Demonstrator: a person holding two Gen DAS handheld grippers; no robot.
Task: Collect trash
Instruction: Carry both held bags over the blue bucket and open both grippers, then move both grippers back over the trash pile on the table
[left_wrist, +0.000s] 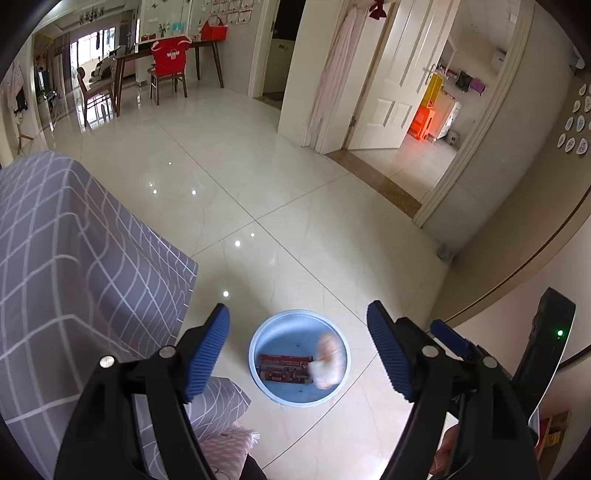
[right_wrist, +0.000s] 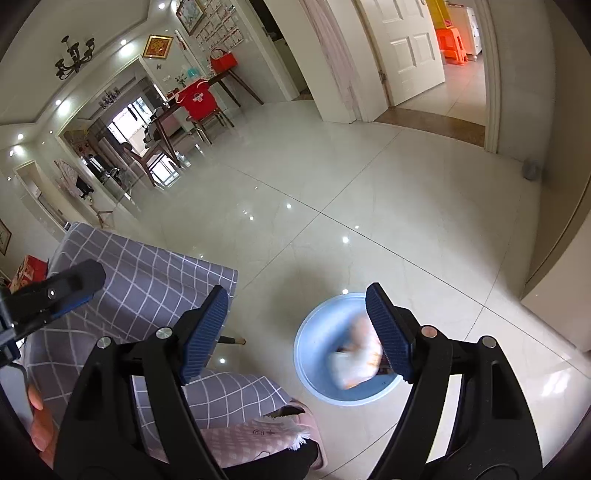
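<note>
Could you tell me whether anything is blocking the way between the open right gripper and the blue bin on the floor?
Nothing visible: the right gripper hangs open above the blue bin, and a blurred pale wrapper is already at it.

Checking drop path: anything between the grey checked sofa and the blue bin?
Only bare tile floor between sofa and bin, per left wrist view.

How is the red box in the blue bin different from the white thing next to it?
The red box looks sharp and lies flat on the bottom of the blue bin; the white wrapper is blurred, as if moving. The red box is long, straight-edged and dark red with print; the white wrapper is pale, with orange patches, and crumpled-looking. Both show inside the bin's rim, and neither is held: both grippers are open.
</note>
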